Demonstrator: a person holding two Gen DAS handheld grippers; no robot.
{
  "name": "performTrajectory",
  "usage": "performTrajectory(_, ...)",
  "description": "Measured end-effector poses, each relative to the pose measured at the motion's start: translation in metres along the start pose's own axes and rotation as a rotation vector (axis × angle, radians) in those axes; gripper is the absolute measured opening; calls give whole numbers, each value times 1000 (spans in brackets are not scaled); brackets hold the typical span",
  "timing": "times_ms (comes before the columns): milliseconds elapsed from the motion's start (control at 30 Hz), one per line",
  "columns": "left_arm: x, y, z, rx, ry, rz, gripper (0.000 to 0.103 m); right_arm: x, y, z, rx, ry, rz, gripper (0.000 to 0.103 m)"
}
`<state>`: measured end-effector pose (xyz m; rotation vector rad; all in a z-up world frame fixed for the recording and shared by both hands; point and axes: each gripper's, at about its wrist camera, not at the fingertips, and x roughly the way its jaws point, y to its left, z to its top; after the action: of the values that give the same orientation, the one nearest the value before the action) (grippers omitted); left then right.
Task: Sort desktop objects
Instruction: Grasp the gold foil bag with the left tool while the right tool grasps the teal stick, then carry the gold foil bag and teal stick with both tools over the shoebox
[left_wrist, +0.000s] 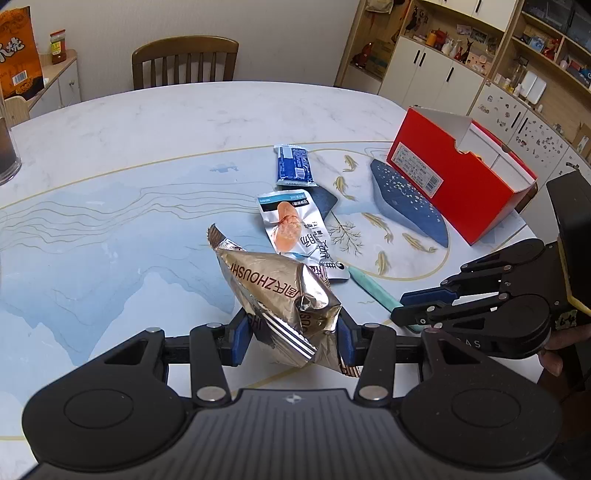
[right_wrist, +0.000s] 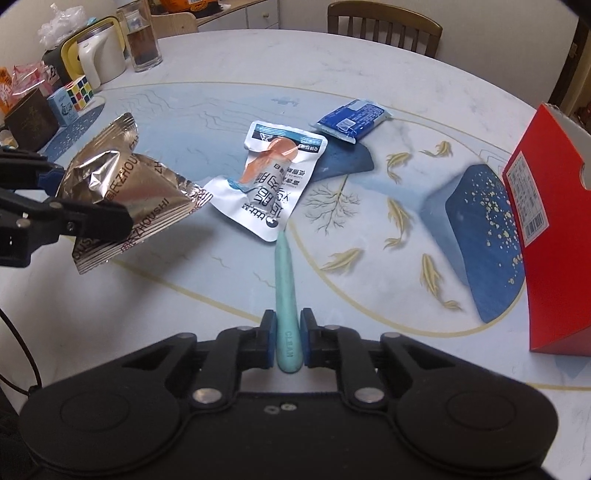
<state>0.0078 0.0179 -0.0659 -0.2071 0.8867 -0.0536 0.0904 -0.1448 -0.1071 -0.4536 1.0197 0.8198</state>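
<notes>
Both tongs loaded over the surface (right_wrist: 221, 48)

Left tongs (left_wrist: 291, 332) clamp the foil packet (left_wrist: 280, 291), lifted; right tongs (right_wrist: 287, 332) pinch the teal stick (right_wrist: 285, 280) lying flat, red box (right_wrist: 546, 229) at the right edge.

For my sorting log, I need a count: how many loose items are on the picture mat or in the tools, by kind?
Sealed snack packets: 3, namely the silver foil packet held in the left tool, the white packet and the blue packet.
Teal stick-shaped item, between the right tool's fingers: 1.
Red box: 1.
Total: 5.
</notes>
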Motion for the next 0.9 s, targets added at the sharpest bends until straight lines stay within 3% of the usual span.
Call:
performTrajectory(533, -4, -33, 25, 68, -45, -60, 45, -45, -26, 8, 53, -91, -32, 11)
performTrajectory(600, -4, -42, 30, 80, -51, -75, 45, -53, -32, 7, 63, -102, -36, 9)
performTrajectory(633, -4, -46, 32, 86, -54, -83, 45, -57, -36, 6, 74, -103, -32, 0)
performTrajectory(900, 6, -75, 46, 108, -60, -114, 45, -72, -68, -4, 100, -96, -44, 0)
